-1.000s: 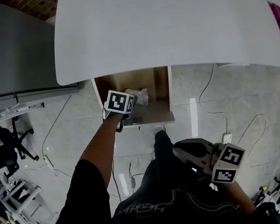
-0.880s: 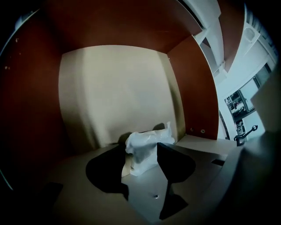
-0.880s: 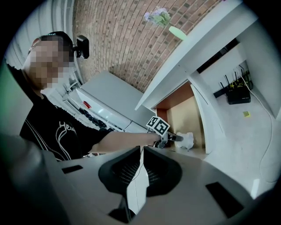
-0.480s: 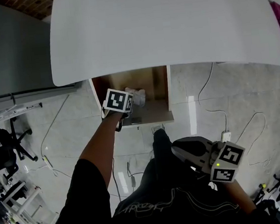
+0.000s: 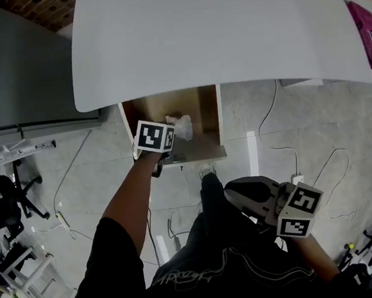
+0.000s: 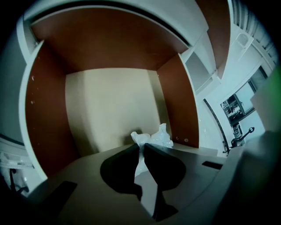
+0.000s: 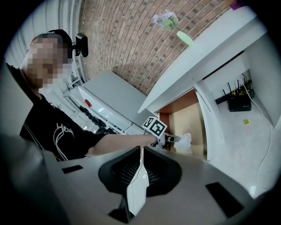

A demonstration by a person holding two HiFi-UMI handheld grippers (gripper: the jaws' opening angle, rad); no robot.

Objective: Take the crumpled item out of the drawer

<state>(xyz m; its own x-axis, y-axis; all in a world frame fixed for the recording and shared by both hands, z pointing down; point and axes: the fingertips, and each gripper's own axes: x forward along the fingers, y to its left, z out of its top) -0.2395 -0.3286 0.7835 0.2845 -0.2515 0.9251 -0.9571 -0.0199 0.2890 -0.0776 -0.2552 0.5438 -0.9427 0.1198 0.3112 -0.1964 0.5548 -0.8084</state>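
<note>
A crumpled white item (image 5: 182, 127) lies in the open wooden drawer (image 5: 220, 118) under the white table. My left gripper (image 5: 173, 132) reaches into the drawer, its jaws closing, and the pads pinch a fold of the crumpled item (image 6: 153, 138). In the left gripper view the left gripper (image 6: 142, 147) faces the drawer's pale floor and brown walls (image 6: 44, 114). My right gripper (image 5: 230, 190) hangs low by the person's legs, away from the drawer. Seen in the right gripper view, that gripper (image 7: 141, 150) is shut with nothing between its jaws, and the crumpled item (image 7: 185, 140) shows far off.
The white tabletop (image 5: 214, 36) overhangs the drawer; a pink object (image 5: 367, 32) lies at its right edge. Cables (image 5: 271, 142) and a power strip (image 5: 294, 180) lie on the tiled floor. A grey cabinet (image 5: 12, 64) and an office chair (image 5: 3, 197) stand at the left.
My left gripper has moved slightly deeper into the drawer, up against the crumpled item. The right gripper has barely shifted.
</note>
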